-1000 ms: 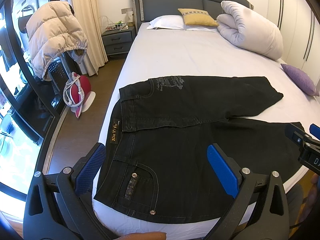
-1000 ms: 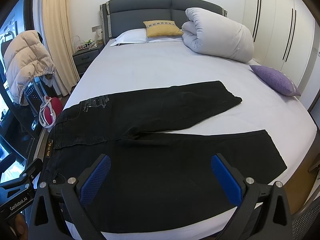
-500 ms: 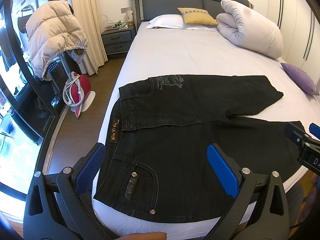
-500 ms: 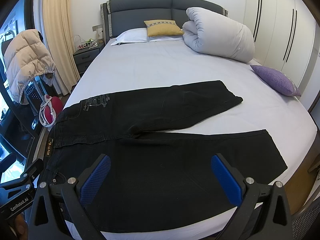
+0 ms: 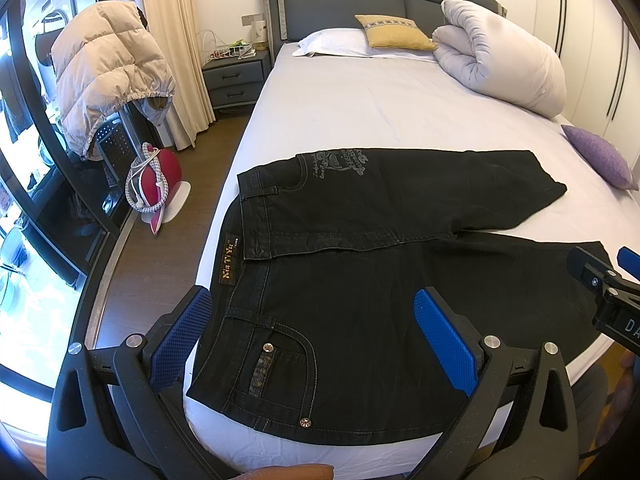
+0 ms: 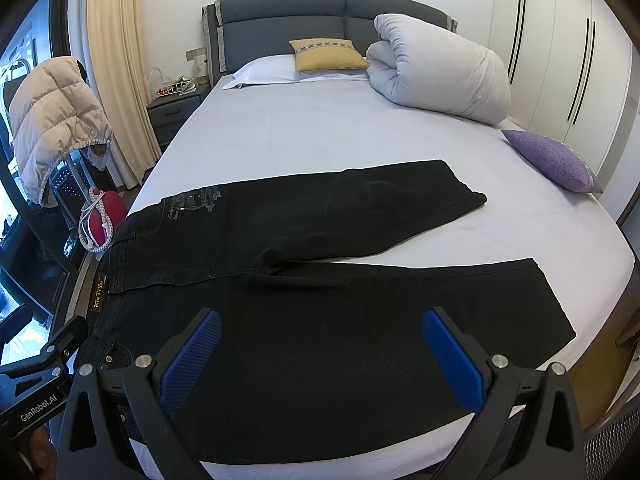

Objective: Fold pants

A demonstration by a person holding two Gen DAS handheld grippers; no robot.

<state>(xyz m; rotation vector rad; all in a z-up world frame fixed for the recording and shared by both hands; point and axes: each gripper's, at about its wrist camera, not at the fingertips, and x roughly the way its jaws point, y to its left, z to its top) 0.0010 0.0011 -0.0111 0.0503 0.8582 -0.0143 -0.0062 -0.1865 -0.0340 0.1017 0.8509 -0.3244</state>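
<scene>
Black jeans [image 5: 360, 288] [image 6: 320, 320] lie flat across the foot of the bed [image 5: 360, 112], waistband at the left edge, both legs running right. The far leg angles away from the near one, and the far half of the waist is turned over the near half. My left gripper [image 5: 316, 332] hovers open above the hip pocket area, nothing between its blue pads. My right gripper [image 6: 320, 352] hangs open over the near leg's thigh, also holding nothing. Each gripper's body shows at the edge of the other's view.
A rolled white duvet [image 6: 440, 76], a yellow cushion [image 6: 326, 54] and a white pillow sit at the head of the bed; a purple cushion [image 6: 554, 160] lies at the right edge. Left of the bed stand a nightstand [image 5: 236, 80], a jacket-draped chair [image 5: 108, 76] and a red object [image 5: 154, 184].
Almost nothing differs; the views shift very slightly. Both grippers stay open above the jeans, which have not moved.
</scene>
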